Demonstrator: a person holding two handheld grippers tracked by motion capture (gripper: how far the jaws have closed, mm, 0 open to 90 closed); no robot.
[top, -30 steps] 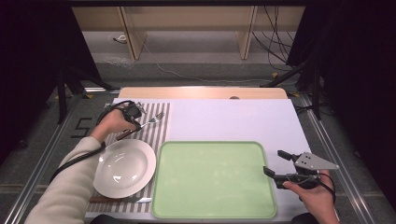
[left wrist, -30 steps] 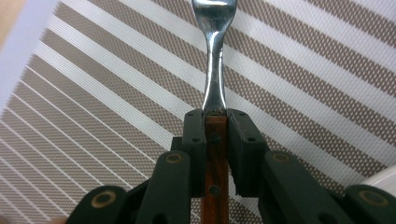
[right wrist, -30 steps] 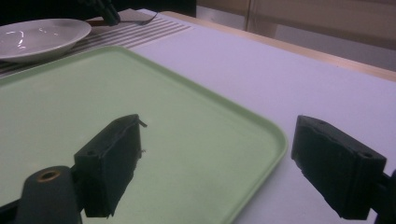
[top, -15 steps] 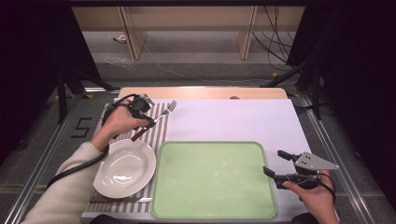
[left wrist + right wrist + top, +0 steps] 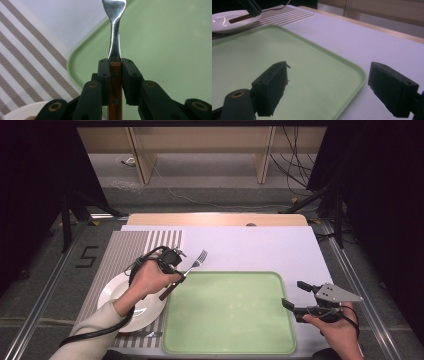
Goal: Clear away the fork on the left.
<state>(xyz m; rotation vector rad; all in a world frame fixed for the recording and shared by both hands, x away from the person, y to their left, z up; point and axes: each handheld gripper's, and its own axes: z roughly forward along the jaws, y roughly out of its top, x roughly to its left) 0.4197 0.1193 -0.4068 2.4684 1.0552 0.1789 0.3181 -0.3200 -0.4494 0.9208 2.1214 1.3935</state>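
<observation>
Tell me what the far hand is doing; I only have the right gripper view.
Observer: The left gripper is shut on a fork, held at its wooden handle.
Operator: Say where the fork sits.
Observer: In the high view its tines reach over the white cloth, just past the far left corner of the green tray.
Operator: Report my own hand.
Observer: The right gripper hangs open at the tray's right edge, holding nothing.
</observation>
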